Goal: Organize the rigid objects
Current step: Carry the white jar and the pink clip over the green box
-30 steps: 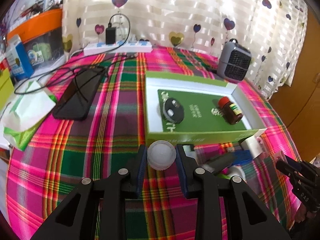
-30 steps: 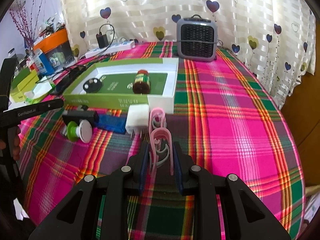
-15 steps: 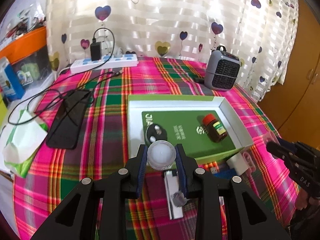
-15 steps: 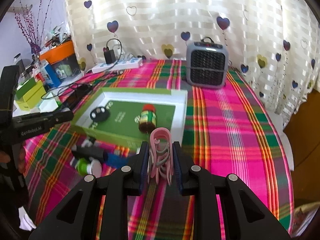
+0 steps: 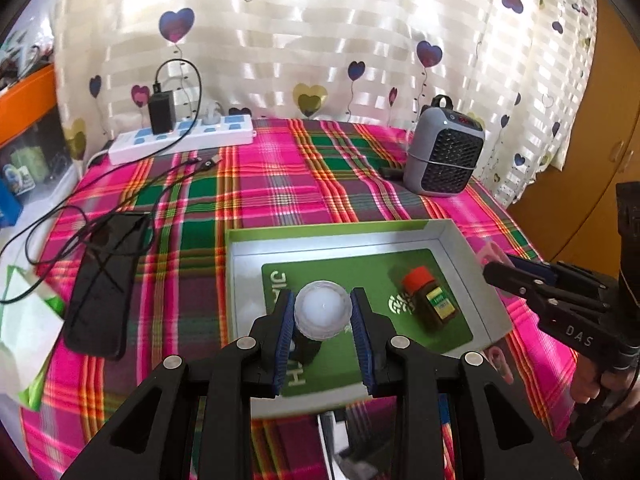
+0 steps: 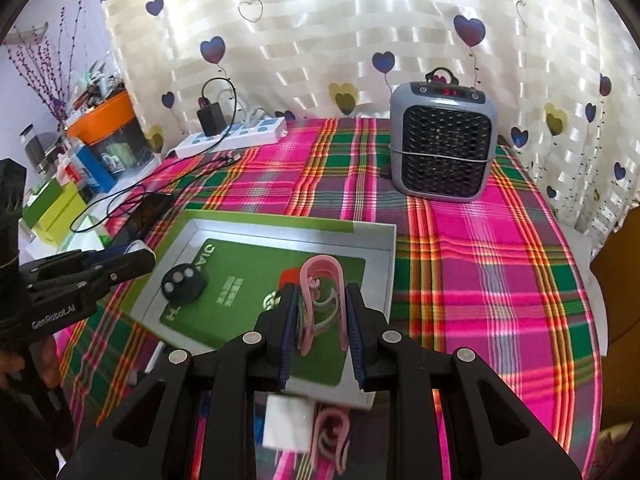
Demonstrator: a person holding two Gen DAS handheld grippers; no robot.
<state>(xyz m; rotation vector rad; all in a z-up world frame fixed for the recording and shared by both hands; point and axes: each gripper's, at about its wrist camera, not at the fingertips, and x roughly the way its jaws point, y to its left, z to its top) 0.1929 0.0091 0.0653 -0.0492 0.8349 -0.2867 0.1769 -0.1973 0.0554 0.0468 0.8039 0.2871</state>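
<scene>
So my left gripper [image 5: 323, 316] is clamped on a round white cap [image 5: 323, 309], held up over the near left part of the green box [image 5: 452, 236]. My right gripper [image 6: 320, 316] is squeezed tight on a pink clip [image 6: 322, 300], hanging over the box's near right side. Inside the box there's a black key fob [image 6: 185, 283] on the left and a little brown bottle with a red cap [image 5: 428, 300] on the right, lying on its side. Another pink clip [image 6: 332, 434] and a white block [image 6: 288, 422] sit on the plaid tablecloth [image 6: 480, 280] just near of the box. Grey heater [image 6: 444, 152] is at the far edge, well apart.
</scene>
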